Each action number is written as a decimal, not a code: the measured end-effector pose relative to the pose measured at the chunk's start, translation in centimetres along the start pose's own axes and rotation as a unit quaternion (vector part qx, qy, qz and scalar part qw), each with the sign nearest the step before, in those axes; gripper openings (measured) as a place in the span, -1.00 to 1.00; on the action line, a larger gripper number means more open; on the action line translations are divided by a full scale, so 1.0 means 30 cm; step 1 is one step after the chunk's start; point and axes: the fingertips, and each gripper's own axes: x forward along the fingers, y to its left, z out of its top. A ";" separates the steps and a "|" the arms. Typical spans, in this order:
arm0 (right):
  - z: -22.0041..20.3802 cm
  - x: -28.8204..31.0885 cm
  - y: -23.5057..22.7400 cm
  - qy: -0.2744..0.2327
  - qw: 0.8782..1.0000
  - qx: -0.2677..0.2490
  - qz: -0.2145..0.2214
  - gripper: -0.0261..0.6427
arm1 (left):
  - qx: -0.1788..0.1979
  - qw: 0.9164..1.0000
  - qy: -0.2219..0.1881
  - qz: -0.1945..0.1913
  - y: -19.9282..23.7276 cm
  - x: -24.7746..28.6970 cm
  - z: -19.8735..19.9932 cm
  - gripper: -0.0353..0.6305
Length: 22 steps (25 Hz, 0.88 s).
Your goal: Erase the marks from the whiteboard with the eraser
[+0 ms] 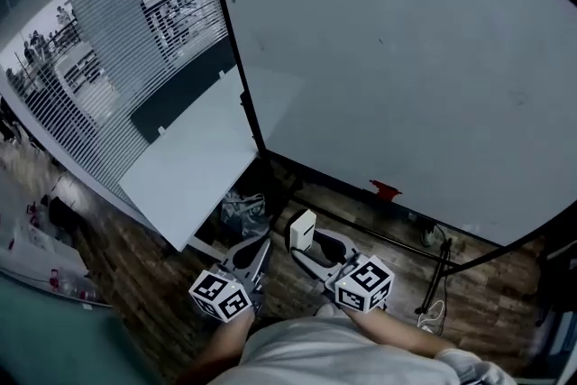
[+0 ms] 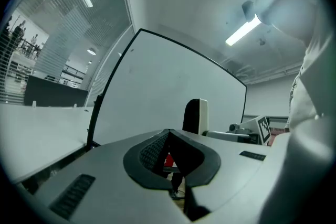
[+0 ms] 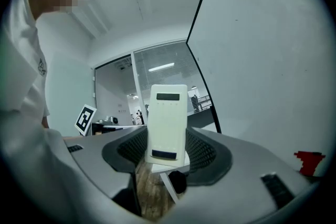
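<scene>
right tool [image 3: 168,140] clenched on the white rectangular plastic eraser [image 3: 168,122], upright, low down near the bottom edge of the big black-framed whiteboard [image 1: 397,59]. left tool [image 2: 169,136] pinched together, empty, just beside it over the wooden floor [image 1: 162,284].

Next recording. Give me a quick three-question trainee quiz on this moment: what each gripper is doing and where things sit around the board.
1. What does the right gripper hold?
A) a marker
B) the eraser
C) nothing

2. True or false: the left gripper has its jaws together with nothing between them.

3. Fill in: the small red object sits at the ____ edge of the whiteboard.

Key: 1 B; 2 true; 3 bottom.
</scene>
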 end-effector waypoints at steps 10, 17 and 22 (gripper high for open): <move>0.064 0.069 -0.141 -0.004 0.998 -0.043 -0.046 -0.22 | 0.001 0.999 0.004 -0.044 0.105 0.200 0.057 -0.87; 0.143 0.172 -0.261 -0.018 0.992 -0.051 -0.111 -0.22 | 0.007 0.994 0.016 -0.104 0.237 0.358 0.149 -0.87; 0.196 0.266 -0.325 -0.039 0.987 -0.053 -0.148 -0.22 | 0.013 0.989 0.016 -0.148 0.338 0.461 0.220 -0.87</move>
